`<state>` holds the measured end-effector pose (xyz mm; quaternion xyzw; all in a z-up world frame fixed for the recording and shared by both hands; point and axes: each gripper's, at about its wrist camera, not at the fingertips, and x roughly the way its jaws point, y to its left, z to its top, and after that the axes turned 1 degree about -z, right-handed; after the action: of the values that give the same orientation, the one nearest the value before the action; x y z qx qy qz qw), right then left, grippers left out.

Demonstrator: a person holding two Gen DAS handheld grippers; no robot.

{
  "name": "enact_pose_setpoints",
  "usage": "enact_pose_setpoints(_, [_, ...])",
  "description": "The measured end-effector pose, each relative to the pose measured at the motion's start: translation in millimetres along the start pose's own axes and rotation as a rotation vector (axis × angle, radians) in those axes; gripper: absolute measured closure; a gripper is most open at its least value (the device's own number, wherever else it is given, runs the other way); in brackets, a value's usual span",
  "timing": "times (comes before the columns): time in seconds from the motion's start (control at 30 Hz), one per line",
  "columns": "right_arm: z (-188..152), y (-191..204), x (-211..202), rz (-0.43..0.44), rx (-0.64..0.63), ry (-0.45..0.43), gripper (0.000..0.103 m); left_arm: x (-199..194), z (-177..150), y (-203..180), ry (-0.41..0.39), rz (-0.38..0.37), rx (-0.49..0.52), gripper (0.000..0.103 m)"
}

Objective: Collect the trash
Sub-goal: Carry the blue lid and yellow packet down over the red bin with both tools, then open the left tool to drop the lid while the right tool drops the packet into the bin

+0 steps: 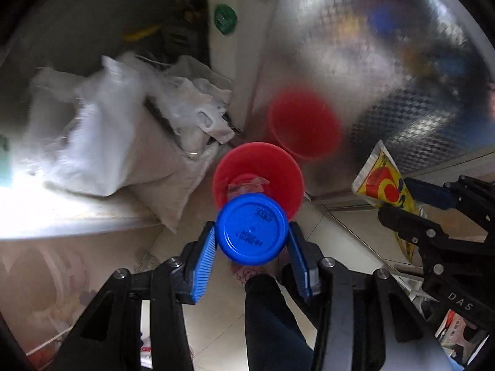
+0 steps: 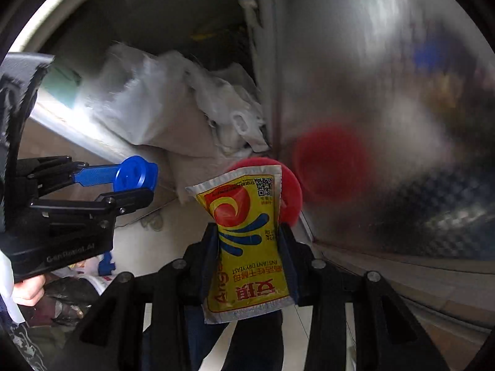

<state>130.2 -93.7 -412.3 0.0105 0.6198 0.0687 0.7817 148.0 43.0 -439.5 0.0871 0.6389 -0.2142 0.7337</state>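
Note:
My left gripper (image 1: 252, 232) is shut on a round blue lid (image 1: 251, 228), its blue pads pressing the lid's rim on both sides. Just beyond the lid stands a red bin (image 1: 278, 167) on the floor, with crumpled clear plastic inside. My right gripper (image 2: 249, 232) is shut on a yellow dry-yeast packet (image 2: 247, 235), pinched at its middle and hanging over the red bin (image 2: 292, 191). In the left wrist view the packet (image 1: 383, 185) and right gripper (image 1: 433, 213) show at the right. In the right wrist view the left gripper (image 2: 136, 185) with the lid (image 2: 134, 176) shows at the left.
A shiny metal panel (image 1: 386, 77) rises right of the bin and mirrors it in red. White plastic bags and a sack (image 1: 123, 130) are heaped at the left behind a bright ledge (image 1: 62, 213). Pale floor tiles lie below, with a person's dark trouser leg (image 1: 272, 324).

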Motion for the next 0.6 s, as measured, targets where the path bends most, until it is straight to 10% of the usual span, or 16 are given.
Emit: enact_pose_setpoints(0.6, [-22,-49,64,-0.040,0.195,0.019,0.067,89,31,-32,0.048,-0.033,0.158,0.059])
